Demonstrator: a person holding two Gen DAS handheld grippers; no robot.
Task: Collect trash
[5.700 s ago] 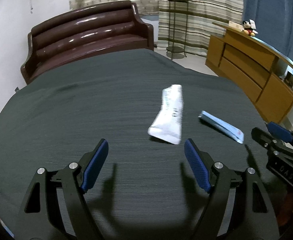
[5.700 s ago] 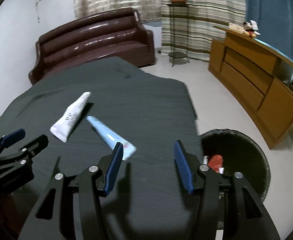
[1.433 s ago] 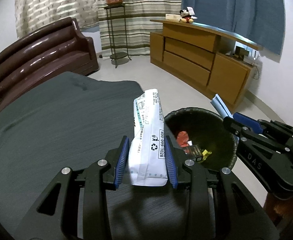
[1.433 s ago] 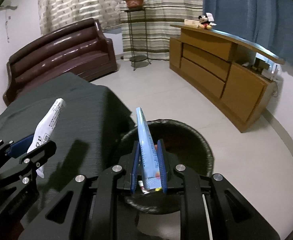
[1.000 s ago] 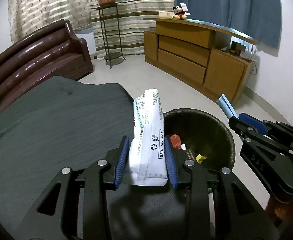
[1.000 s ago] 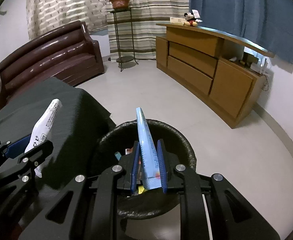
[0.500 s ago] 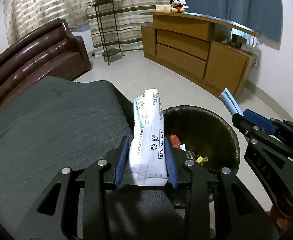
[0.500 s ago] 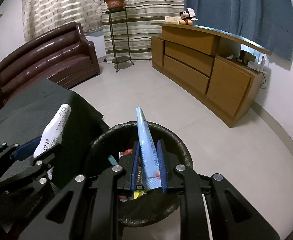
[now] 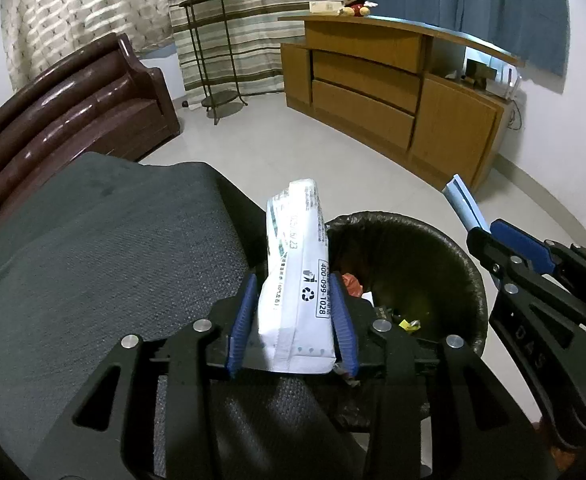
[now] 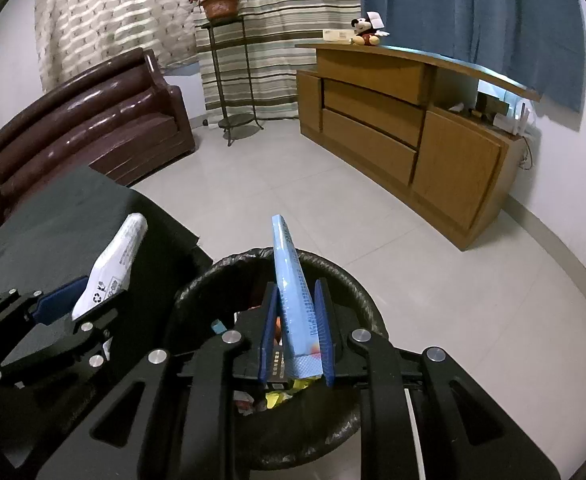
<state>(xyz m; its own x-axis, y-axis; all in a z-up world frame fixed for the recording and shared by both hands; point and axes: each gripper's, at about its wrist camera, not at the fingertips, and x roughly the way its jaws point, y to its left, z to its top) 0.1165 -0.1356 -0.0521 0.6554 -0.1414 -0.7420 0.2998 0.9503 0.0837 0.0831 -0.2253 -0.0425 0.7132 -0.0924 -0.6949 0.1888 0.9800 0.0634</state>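
Note:
My left gripper (image 9: 293,300) is shut on a white wrapper (image 9: 297,264) with printed text, held upright at the table's edge beside the black-lined trash bin (image 9: 469,272). My right gripper (image 10: 295,324) is shut on a light blue wrapper (image 10: 291,292), held upright over the bin (image 10: 353,292), which holds several bits of trash. The white wrapper (image 10: 111,268) also shows in the right wrist view at left, and the blue wrapper (image 9: 463,204) at right in the left wrist view.
A dark grey cloth-covered table (image 9: 93,248) lies to the left of the bin. A brown sofa (image 10: 89,128), a plant stand (image 10: 229,80) and a wooden sideboard (image 10: 413,132) stand further off on the pale tiled floor (image 10: 433,280).
Both grippers have moved closer to the bin with their wrappers. The right one now sits over the bin's opening. The white wrapper has tilted a little in the left gripper.

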